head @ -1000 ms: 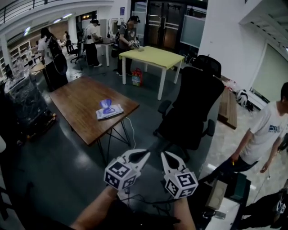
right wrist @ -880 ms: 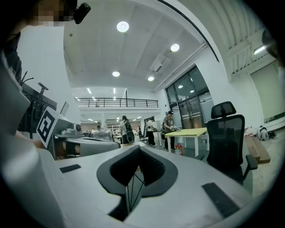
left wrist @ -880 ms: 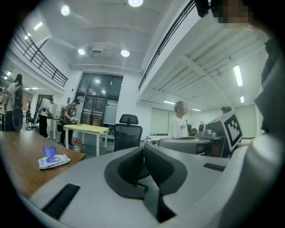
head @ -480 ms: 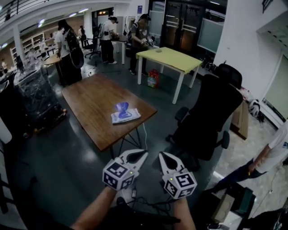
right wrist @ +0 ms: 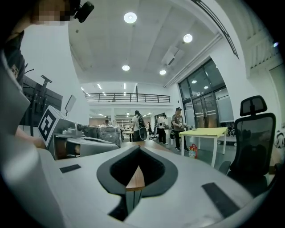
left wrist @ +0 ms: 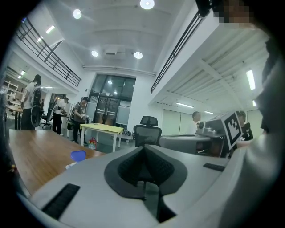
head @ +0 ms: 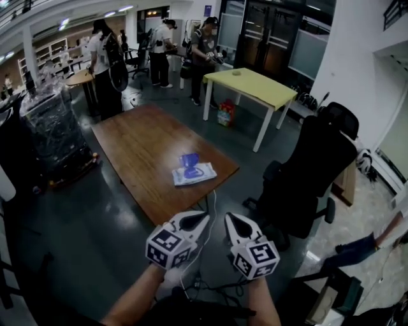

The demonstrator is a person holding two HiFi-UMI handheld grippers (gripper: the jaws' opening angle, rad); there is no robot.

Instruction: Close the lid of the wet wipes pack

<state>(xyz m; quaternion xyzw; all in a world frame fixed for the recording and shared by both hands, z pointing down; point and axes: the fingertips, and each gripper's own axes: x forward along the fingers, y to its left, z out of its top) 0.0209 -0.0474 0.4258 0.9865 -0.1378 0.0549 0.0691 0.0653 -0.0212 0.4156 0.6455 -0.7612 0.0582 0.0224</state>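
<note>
Lying by the bench's [head: 141, 148] near edge, toward its right corner, the wipes pack [head: 194, 174] has its blue lid [head: 189, 160] raised. Left gripper [head: 203, 219] and right gripper [head: 229, 218] hang well short of it, jaws clenched on nothing.

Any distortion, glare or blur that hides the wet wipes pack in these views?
Head view: dim, edges bowed, but the wet wipes pack on the wooden table is clear, just small. Left gripper view: heavy fisheye, ceiling lights flare, pack soft and tiny. Right gripper view: same fisheye; pack not visible.
</note>
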